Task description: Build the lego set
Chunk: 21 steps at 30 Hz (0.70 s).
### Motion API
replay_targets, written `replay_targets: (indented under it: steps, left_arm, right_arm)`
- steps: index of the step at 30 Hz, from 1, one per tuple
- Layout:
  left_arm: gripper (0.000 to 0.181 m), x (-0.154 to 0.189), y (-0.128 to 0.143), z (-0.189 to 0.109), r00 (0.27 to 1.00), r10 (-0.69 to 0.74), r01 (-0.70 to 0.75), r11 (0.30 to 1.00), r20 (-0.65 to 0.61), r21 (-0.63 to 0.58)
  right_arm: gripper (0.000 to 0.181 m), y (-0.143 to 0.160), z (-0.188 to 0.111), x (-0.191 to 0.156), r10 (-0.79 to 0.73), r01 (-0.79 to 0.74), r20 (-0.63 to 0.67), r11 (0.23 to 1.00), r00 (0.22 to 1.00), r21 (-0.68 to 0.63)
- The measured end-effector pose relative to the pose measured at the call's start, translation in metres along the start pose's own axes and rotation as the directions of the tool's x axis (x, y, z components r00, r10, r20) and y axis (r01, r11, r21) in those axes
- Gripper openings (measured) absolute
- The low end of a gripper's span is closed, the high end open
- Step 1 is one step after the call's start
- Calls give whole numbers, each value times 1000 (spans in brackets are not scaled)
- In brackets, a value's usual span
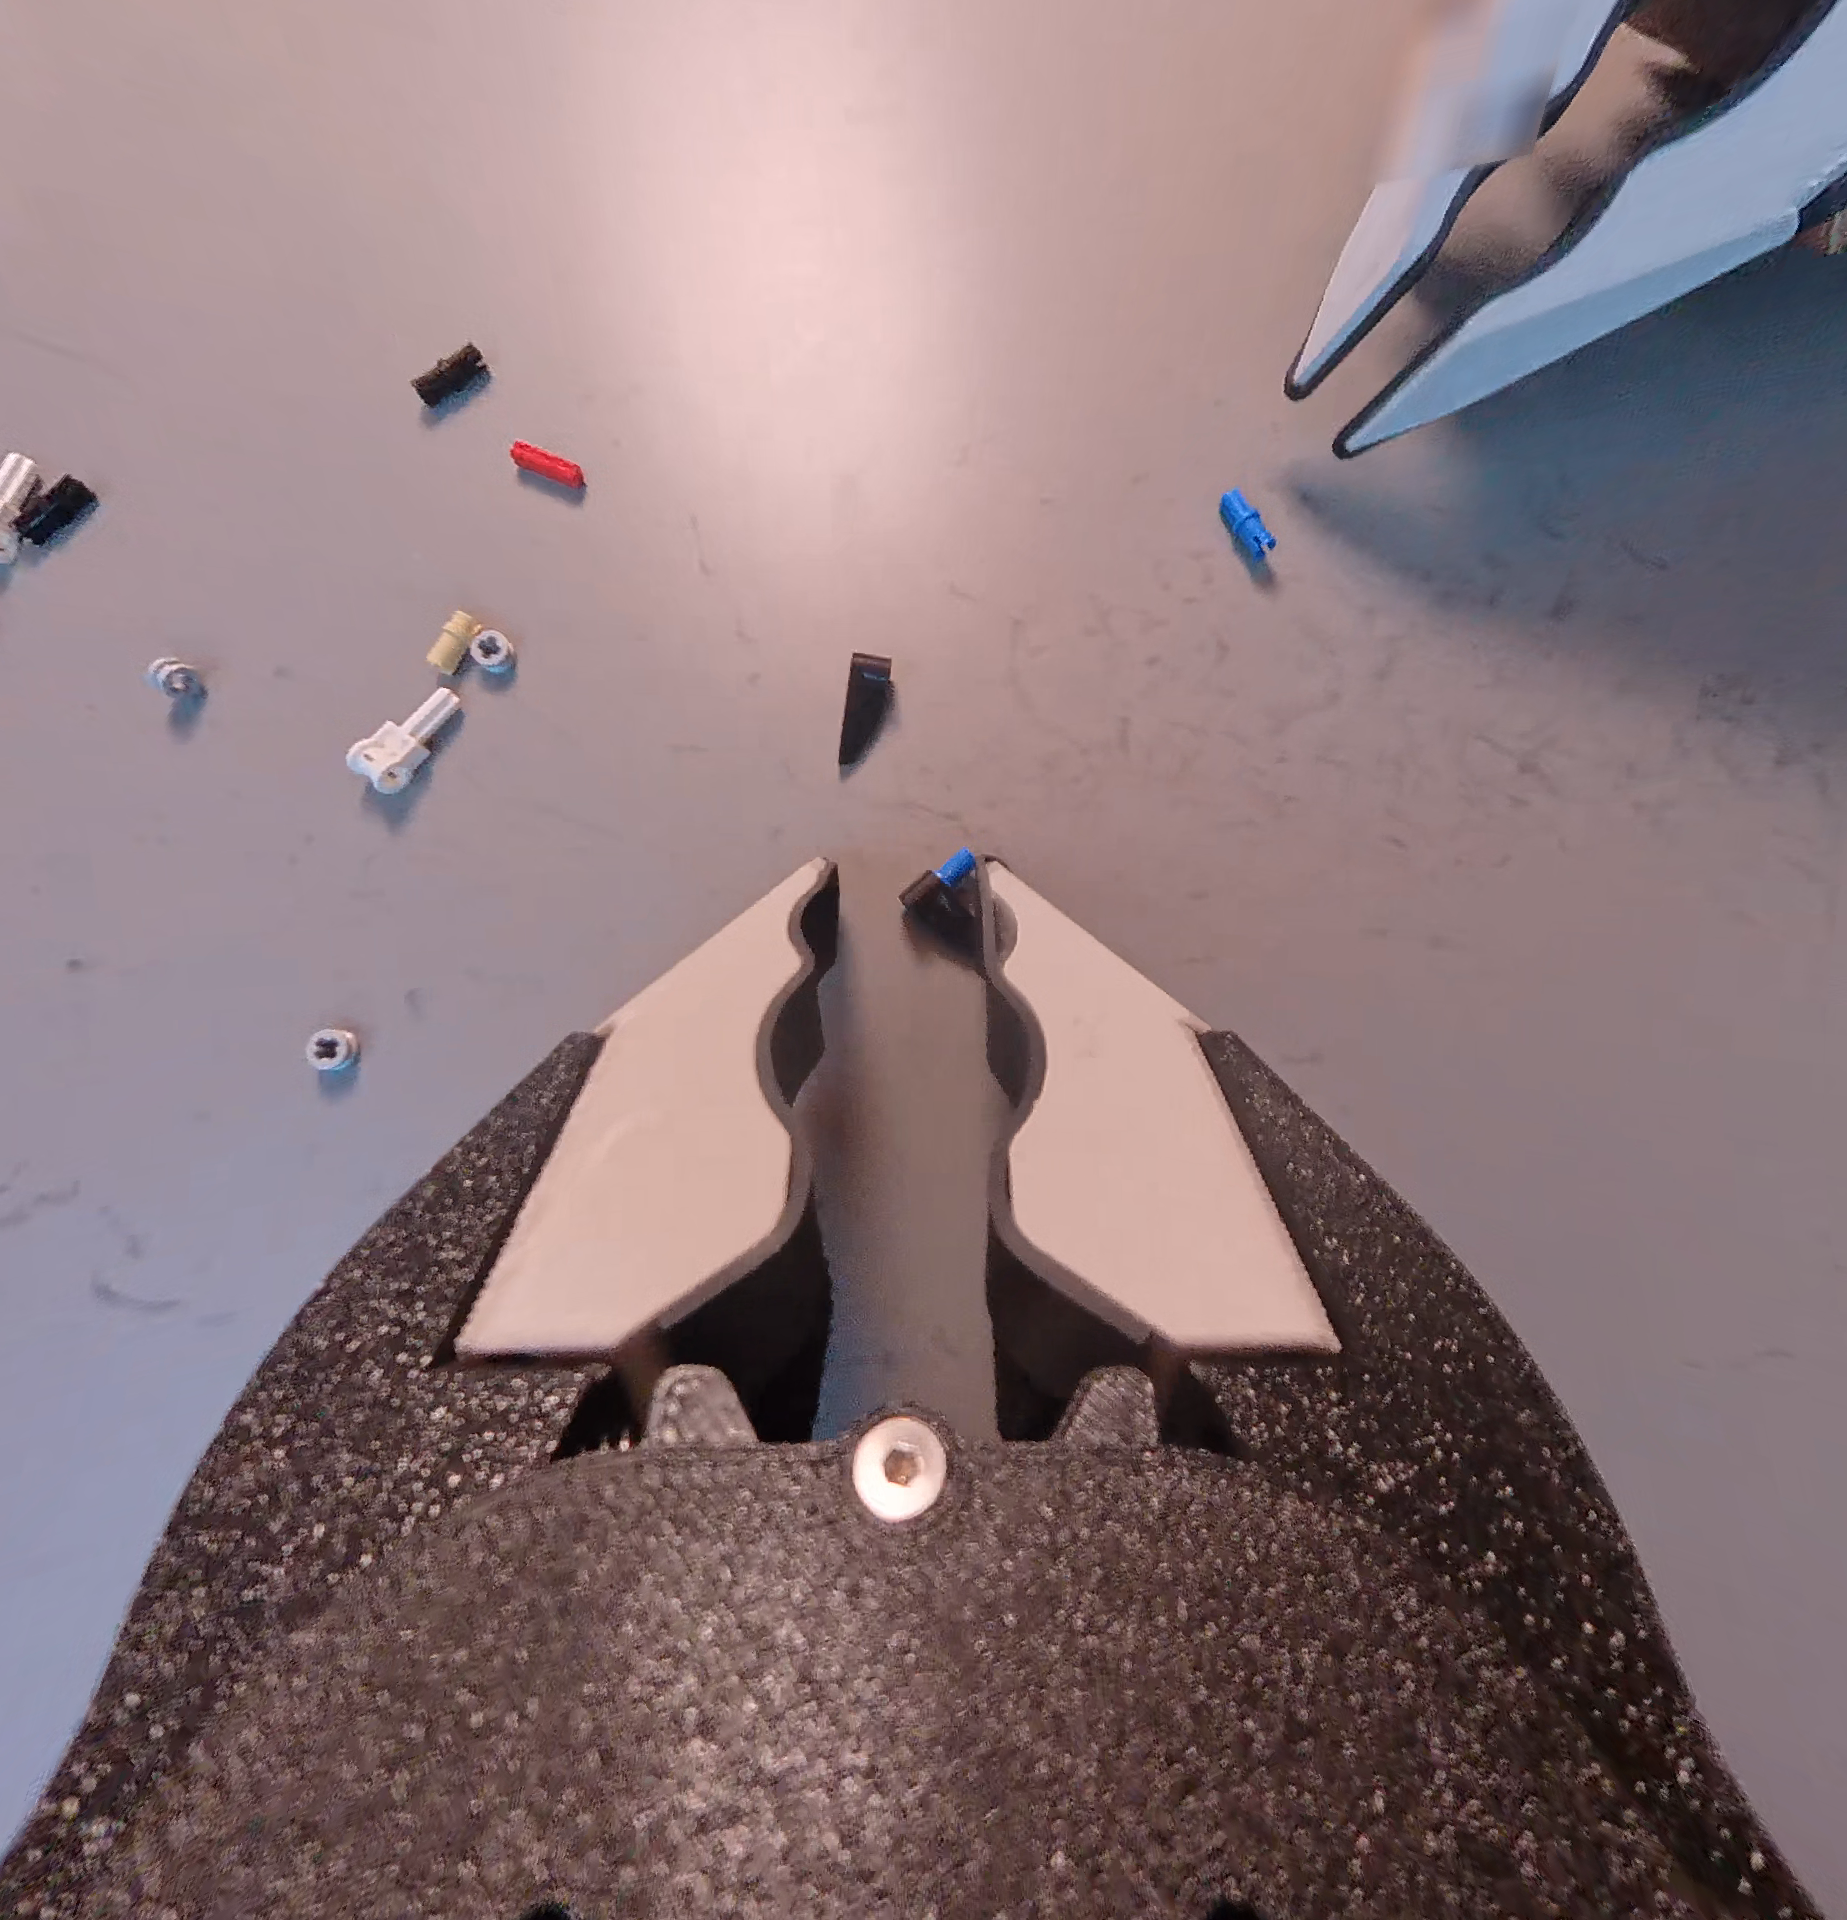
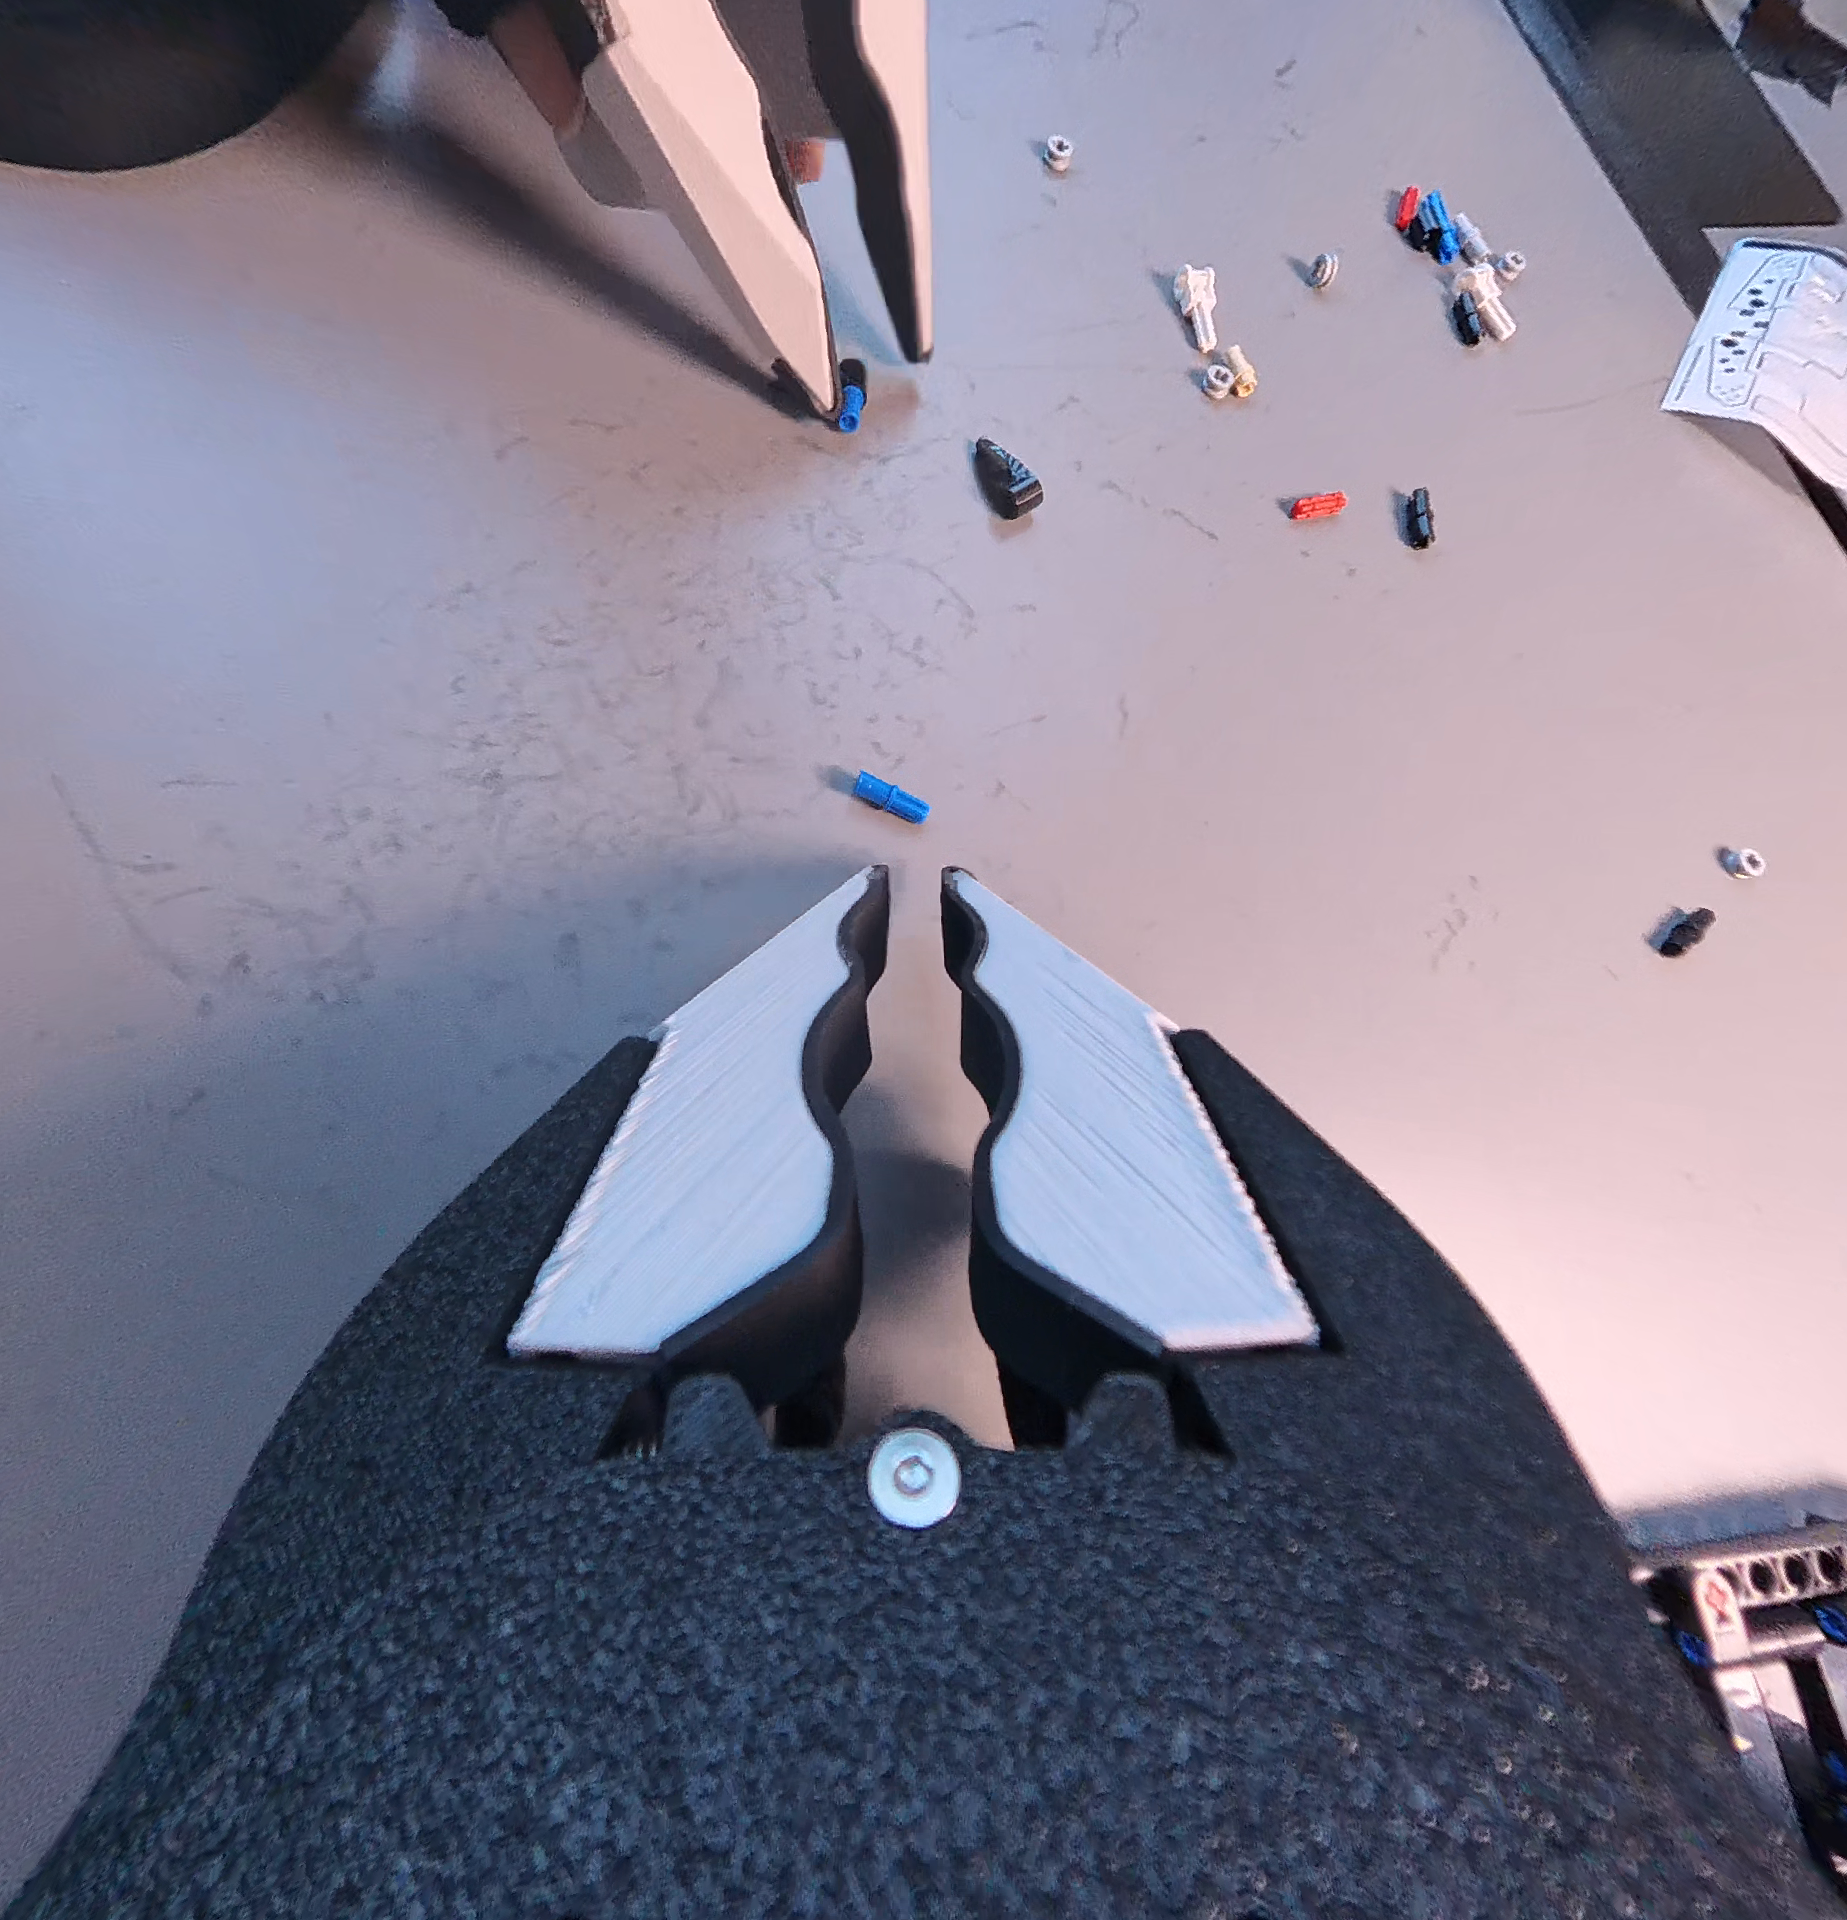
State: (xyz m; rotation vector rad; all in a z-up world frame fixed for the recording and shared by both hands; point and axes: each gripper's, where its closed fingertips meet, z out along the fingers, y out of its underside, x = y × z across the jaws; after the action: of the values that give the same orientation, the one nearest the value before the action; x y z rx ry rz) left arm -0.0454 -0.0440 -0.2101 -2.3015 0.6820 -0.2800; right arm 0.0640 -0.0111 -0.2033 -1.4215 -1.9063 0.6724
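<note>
My left tongs [image 1: 903, 868] gape beside a black-and-blue pin [image 1: 942, 896], right tongs [image 2: 914, 875] slightly parted, empty; next, pinch blue pin [image 2: 891, 798].

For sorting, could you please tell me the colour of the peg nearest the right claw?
Blue peg, clearest in the right wrist view.

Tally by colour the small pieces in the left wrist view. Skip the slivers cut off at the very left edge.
Black pieces: 3
Red piece: 1
White pieces: 2
Grey rings: 3
Tan piece: 1
Blue peg: 1
Blue-and-black piece at the left claw: 1
Total: 12
</note>
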Motion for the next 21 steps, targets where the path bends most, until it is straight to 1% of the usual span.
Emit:
replay_targets:
  steps: [3, 6, 10, 15, 16, 18, 19, 21]
  left_arm:
    - [29, -4, -11, -3, 999, -33, 34, 997, -13, 74]
    - [29, -9, -22, 0, 999, -31, 34, 991, -24, 126]
    - [17, -12, -26, 15, 997, 70, -68, 994, -22, 88]
    - [13, -10, -26, 29, 991, 129, -128, 992, -46, 23]
    - [9, -8, -26, 30, 988, 141, -140, 990, -57, 15]
    - [7, 0, -26, 30, 980, 176, -176, 984, -95, 7]
    - [7, 10, -26, 29, 968, 213, -214, 977, -135, 11]
    - [7, 40, -26, 25, 923, 295, -292, 955, -248, 49]
  right_arm:
    - [10, 1, 1, -1, -1, 1, 4, 1000, 1000, -8]
    - [10, 1, 2, -1, 7, -7, 7, 1000, 1000, -12]
    - [11, 1, 3, -1, 3, -3, 3, 1000, 1000, -13]
    - [11, -1, 0, 0, -1, 1, -9, 1000, 1000, 5]
    - [11, -1, -1, 1, 1, -1, -10, 1000, 1000, 10]
    - [11, -1, -2, 2, 4, -3, -15, 1000, 1000, 19]
    - [11, -2, -3, 2, 6, -5, -16, 1000, 1000, 26]
    - [11, -4, -5, 3, 9, -9, -19, 999, 1000, 44]
